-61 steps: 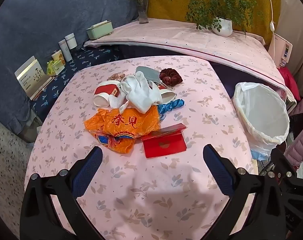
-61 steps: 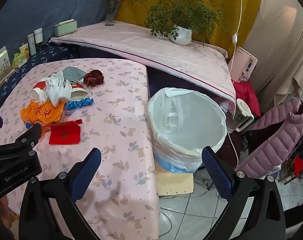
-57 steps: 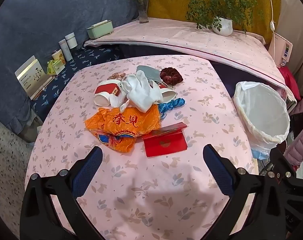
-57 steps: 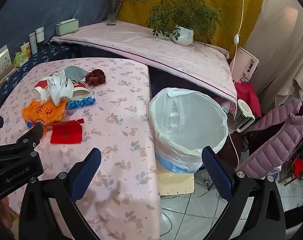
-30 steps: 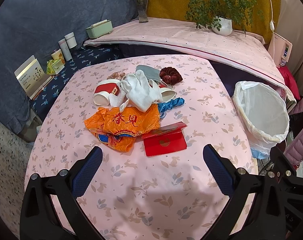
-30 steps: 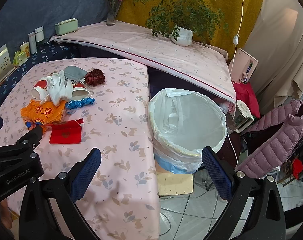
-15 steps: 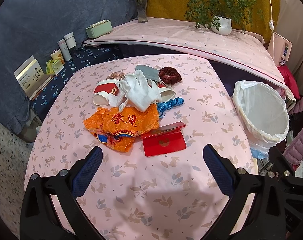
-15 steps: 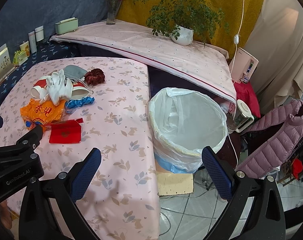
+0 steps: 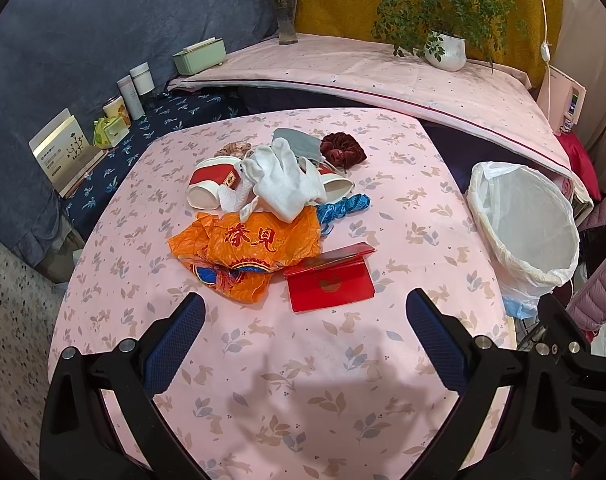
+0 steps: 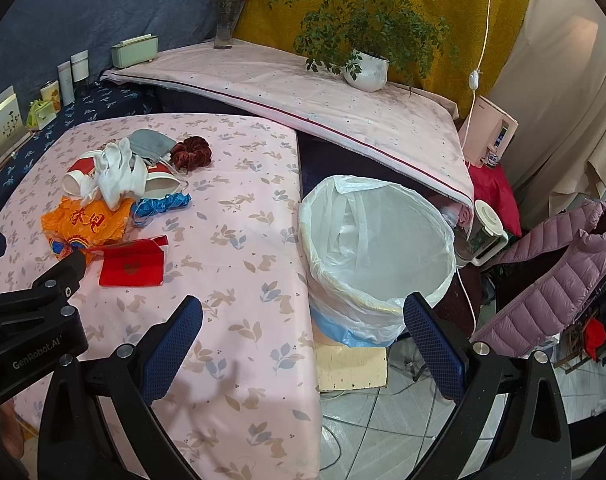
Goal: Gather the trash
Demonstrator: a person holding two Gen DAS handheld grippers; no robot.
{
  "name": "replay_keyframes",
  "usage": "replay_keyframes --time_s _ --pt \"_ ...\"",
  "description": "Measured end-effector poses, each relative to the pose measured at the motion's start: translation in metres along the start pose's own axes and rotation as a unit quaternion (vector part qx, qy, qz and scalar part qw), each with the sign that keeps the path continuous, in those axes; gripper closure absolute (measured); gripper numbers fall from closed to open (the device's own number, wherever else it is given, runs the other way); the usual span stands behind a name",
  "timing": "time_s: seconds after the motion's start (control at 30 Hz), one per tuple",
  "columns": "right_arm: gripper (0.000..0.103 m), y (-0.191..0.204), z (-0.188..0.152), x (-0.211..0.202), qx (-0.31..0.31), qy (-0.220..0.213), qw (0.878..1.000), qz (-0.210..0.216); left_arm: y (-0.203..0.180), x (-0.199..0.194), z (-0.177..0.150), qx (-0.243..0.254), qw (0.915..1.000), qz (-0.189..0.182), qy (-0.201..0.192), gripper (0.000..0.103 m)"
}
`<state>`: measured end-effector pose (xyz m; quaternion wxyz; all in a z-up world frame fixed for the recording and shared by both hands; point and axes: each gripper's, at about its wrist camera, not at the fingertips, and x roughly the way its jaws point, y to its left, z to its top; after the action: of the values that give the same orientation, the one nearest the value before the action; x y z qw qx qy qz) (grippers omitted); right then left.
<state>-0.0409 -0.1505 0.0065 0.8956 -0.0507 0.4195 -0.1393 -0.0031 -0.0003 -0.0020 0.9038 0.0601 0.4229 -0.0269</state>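
Hovering released, the left gripper (image 9: 303,332) and right gripper (image 10: 303,332) face litter; red envelope (image 9: 330,284) at twelve o'clock, bin (image 10: 377,256) at three.

Left gripper (image 9: 303,320) spread wide above pink table (image 9: 263,380), holding nothing. Ahead: red envelope (image 9: 330,283), touching orange wrapper (image 9: 245,246); behind, white glove (image 9: 281,186) draped over cups (image 9: 211,186). Lined bin (image 9: 523,224) beside table's right edge.
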Motion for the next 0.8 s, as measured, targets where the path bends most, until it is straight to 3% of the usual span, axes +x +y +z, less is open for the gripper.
replay_keyframes --time_s 0.8 --pt "0.007 0.0038 -0.0035 0.0047 0.001 0.000 1.000 -0.002 -0.0003 0.0007 -0.0004 0.001 1.0000 -0.001 0.003 0.007"
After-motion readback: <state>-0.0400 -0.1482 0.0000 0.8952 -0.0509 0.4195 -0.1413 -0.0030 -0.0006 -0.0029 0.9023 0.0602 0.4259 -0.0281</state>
